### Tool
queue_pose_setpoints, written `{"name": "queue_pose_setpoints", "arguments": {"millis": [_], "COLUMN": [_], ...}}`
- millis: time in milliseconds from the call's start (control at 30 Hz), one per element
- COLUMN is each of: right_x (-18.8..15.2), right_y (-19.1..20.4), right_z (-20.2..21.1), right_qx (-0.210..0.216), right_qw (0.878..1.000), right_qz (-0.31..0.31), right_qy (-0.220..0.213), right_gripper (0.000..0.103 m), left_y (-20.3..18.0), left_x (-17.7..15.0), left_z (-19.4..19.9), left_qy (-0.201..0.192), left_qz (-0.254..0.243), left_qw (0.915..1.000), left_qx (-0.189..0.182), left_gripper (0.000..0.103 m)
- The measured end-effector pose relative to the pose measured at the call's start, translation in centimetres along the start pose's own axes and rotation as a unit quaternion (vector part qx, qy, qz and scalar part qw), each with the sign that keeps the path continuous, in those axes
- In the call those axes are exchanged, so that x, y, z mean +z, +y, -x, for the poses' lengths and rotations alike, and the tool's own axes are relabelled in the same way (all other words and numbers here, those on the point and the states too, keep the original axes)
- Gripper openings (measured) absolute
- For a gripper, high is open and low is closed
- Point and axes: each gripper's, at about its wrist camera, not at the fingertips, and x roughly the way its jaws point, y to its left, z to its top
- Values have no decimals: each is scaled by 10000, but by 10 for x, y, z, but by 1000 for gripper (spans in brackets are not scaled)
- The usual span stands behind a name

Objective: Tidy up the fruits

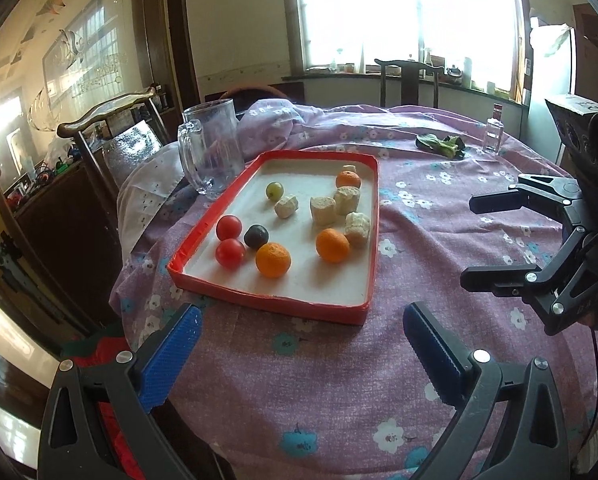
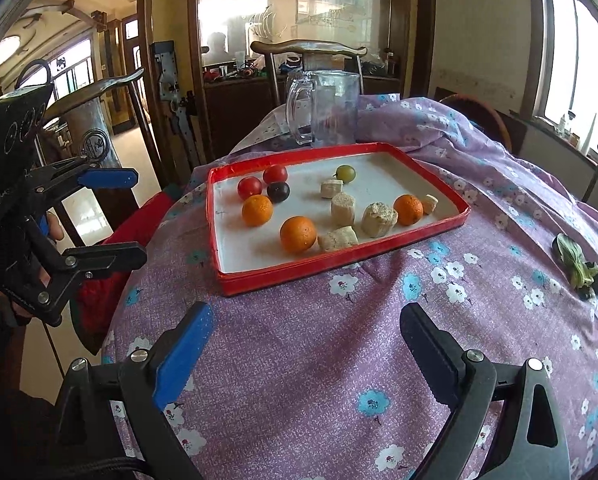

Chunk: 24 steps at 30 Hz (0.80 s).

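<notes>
Both grippers hover above the purple flowered tablecloth (image 1: 339, 380), near the red tray (image 1: 275, 304). The left gripper (image 1: 301, 344) and the right gripper (image 2: 307, 344) are spread wide and hold nothing. Oranges (image 1: 273, 259), tomatoes (image 1: 230, 253) and pale chunks (image 1: 322, 211) lie loose inside the tray.

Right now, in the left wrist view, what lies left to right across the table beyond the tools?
Clear glass mug → red-rimmed white tray of fruit → wilted green leaf → small clear glass bottle.
</notes>
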Motion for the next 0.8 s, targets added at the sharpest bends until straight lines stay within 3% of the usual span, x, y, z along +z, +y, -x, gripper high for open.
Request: {"name": "queue_pose_setpoints", "arguments": {"millis": [800], "right_x": [-3], "right_y": [1], "right_z": [-4], "right_qx": [-36], "right_qw": [9999], "right_qz": [109], "right_qy": [74], "right_gripper": [95], "left_y": [-3], "left_x": [-1], "left_z": [-2], "left_qy": [11], "left_qz": [-41], "left_qw": [10000], "left_qx": [-90], "left_gripper": [102]}}
